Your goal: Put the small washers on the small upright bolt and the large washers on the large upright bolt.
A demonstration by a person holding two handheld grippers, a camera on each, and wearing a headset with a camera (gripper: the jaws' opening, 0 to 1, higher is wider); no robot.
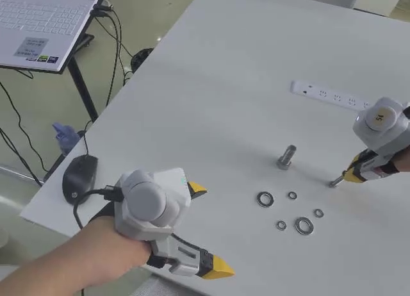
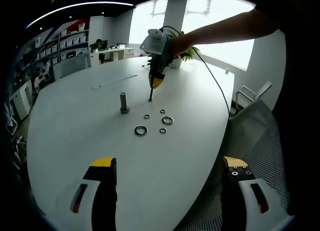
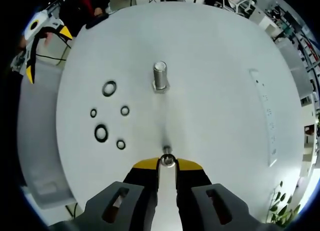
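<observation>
A large bolt stands upright on the white table. My right gripper is shut on the small bolt, whose lower end rests on the table right of the large bolt. Two large washers and three small washers lie flat in front of the bolts. My left gripper hovers open with nothing between its fingers near the table's front edge, well left of the washers.
A white power strip lies behind the bolts. A black mouse sits at the table's left corner. A laptop stands on a side stand at far left, with cables hanging below it.
</observation>
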